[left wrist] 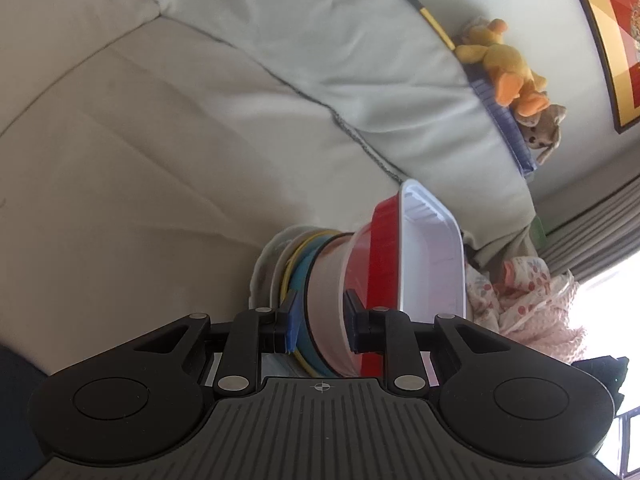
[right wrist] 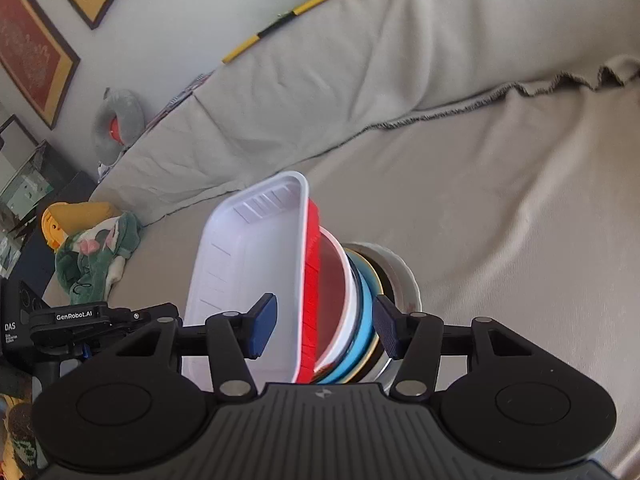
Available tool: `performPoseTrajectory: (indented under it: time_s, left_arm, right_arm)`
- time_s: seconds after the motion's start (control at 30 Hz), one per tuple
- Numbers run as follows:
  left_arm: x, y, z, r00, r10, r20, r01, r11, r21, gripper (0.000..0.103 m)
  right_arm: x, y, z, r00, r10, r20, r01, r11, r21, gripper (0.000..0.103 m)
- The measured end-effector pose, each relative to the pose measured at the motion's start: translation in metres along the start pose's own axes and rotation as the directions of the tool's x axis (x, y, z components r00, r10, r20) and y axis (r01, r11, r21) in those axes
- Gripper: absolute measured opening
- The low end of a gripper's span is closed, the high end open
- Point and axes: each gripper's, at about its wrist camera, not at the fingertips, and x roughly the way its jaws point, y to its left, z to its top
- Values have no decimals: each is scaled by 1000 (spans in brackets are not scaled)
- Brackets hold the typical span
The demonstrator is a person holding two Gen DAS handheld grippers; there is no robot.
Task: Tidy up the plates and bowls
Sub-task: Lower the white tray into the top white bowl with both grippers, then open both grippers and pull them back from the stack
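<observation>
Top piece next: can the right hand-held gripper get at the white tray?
Probably yes. The white tray tops the stack uncovered, with one finger of the right hand-held gripper inside it; the other is past the blue plate, so a regrip seems needed.

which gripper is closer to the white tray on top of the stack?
Right. The right gripper straddles the stack, one finger inside the white tray. The left gripper clamps the pink bowl lower down, below the red tray.
</observation>
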Motion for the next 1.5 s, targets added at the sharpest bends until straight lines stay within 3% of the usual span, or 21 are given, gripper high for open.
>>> performPoseTrajectory:
  time_s: [0.13,0.3,0.67,0.9,1.13,1.5]
  left_arm:
    - [13,-2,-3,998,-34,-50,34,999,2,25]
    - [20,-6,-5,994,-72,-77,73,997,5,25]
    - [18,-12,-1,996,-64,-59,65,998,10,25]
    - [-6,-19,0,993,-113,21,112,993,20,25]
    - [3,-35,3,989,-145,-17,146,988,48,26]
    - [6,-35,7,992,-128,-13,129,990,48,26]
  right_arm:
    - [15,-7,-4,998,40,-52,-37,998,57,53]
    - [22,1,-5,995,73,-74,-70,996,49,53]
    - [17,12,-1,996,75,-56,-75,997,9,54]
    - [1,16,-1,998,56,6,-56,998,-18,54]
    - [-5,33,-1,995,96,18,-94,993,-72,55]
    - [-1,42,-4,995,103,6,-102,991,-87,55]
